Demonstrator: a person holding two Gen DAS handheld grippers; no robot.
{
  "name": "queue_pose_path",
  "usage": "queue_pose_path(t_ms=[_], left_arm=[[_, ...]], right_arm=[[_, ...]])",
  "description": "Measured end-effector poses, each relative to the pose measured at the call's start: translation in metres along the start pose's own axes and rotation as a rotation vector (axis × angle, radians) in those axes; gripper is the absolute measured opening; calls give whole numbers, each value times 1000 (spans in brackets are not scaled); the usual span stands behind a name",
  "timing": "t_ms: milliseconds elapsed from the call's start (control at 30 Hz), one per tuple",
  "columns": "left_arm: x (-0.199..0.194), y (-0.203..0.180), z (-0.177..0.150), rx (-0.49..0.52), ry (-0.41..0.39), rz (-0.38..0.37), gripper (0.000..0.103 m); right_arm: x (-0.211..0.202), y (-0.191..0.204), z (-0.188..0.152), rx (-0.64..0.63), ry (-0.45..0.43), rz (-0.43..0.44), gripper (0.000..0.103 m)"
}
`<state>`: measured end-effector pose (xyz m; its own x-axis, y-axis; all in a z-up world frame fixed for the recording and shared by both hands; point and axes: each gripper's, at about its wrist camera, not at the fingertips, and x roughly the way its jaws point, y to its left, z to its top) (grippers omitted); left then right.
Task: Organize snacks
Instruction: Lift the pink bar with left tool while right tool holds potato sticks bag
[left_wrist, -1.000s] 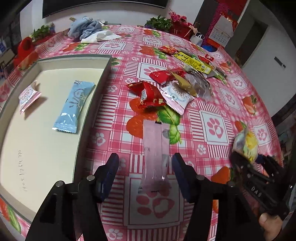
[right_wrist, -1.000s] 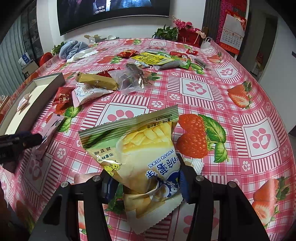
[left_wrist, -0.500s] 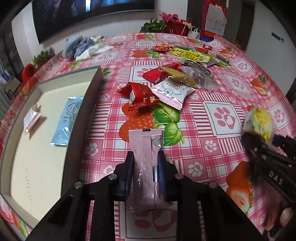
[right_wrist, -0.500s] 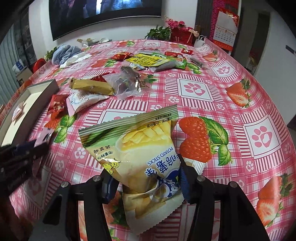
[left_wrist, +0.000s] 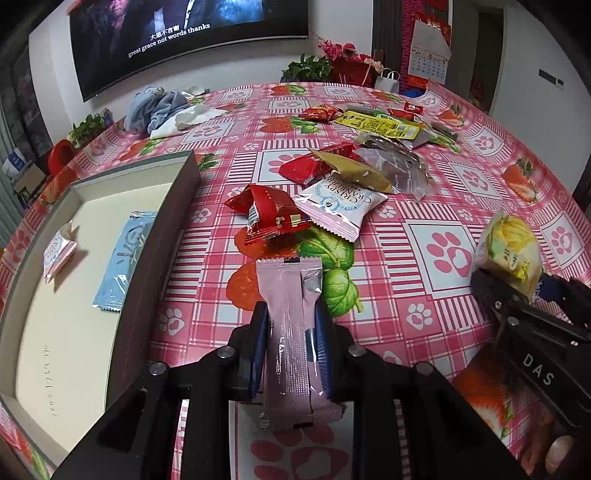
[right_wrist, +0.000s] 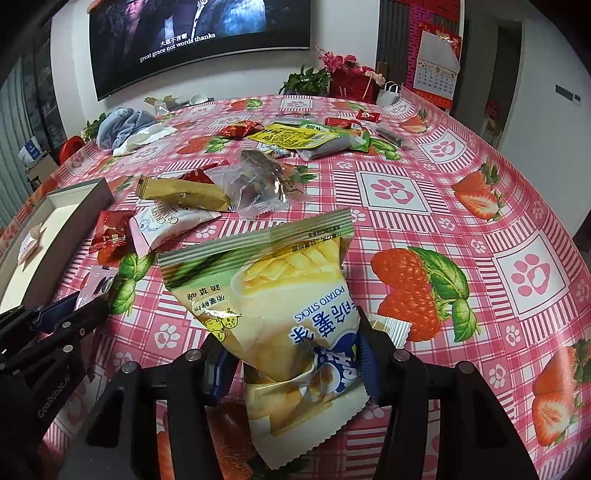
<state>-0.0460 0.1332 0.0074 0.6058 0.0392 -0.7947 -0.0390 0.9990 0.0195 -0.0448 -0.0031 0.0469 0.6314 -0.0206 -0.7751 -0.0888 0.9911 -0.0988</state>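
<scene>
Clearly printed "POTATO STICKS", the yellow bag (right_wrist: 291, 314) sits clamped in the right gripper (right_wrist: 291, 365); the left gripper (left_wrist: 291, 350) pinches a pink wrapper (left_wrist: 291, 332), long axis pointing away.

You see pink strawberry tablecloth (right_wrist: 480, 177); blue cloth heap (left_wrist: 155, 110) at far edge; television (left_wrist: 184, 33) on wall; calendar (right_wrist: 437, 70) beside flowers (right_wrist: 343, 70).

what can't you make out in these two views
- Pink packet: lower end hidden between the left hand-held gripper fingers, left wrist view.
- Potato sticks bag: its back is unseen, right wrist view.
- Tray: near corner cut off by the frame edge.
- Far yellow packet: print too small.
</scene>
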Motion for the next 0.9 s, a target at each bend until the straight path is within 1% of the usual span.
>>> queue_pose_path(t_ms=[567, 767, 900], left_arm=[[-1, 0, -2, -5, -3, -8, 27], [-2, 1, -2, -5, -3, -13, 27], [-2, 1, -2, -8, -2, -26, 26]], right_arm=[[0, 2, 0, -15, 3, -9, 57], [2, 8, 0, -43, 10, -35, 57], [2, 7, 0, -45, 10, -37, 57]])
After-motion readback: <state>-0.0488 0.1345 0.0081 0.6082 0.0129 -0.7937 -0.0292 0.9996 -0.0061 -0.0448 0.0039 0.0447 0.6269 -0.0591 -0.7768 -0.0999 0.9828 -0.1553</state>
